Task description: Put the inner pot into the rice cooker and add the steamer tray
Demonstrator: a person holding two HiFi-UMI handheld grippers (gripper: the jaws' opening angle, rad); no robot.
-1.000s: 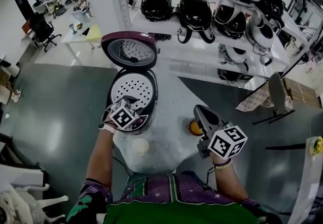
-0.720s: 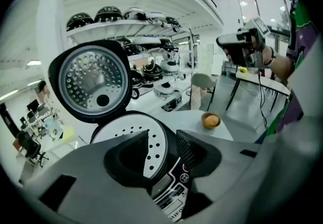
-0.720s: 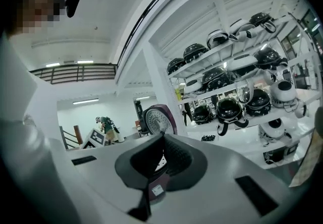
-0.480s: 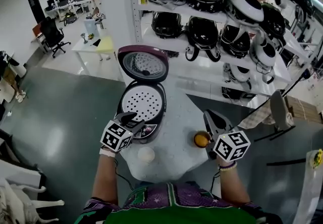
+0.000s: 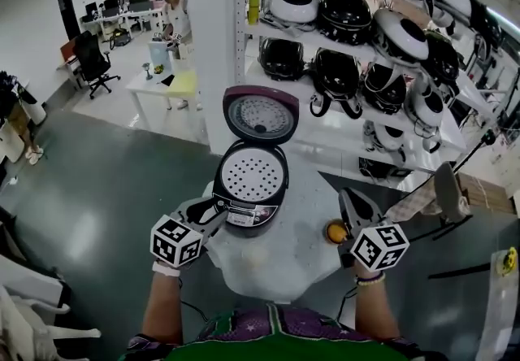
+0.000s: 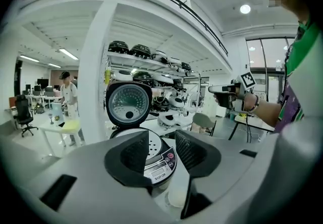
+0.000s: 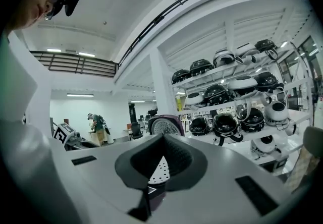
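- Which step is judged to be in hand?
- The last one, seemingly. The white perforated steamer tray (image 5: pixel 252 174) is seated in the dark, purple-lidded rice cooker (image 5: pixel 244 213), and the inner pot is hidden beneath it.
- What is called for next?
- Perhaps only the raised lid (image 5: pixel 262 117) being shut. The left gripper (image 5: pixel 213 209) is held with fingers spread on nothing. On the right gripper (image 5: pixel 351 203) they are pressed together, empty.
- And room?
- The small white counter (image 5: pixel 296 250) is bounded closely, so its edge and the small orange ball (image 5: pixel 336 231) should be minded.
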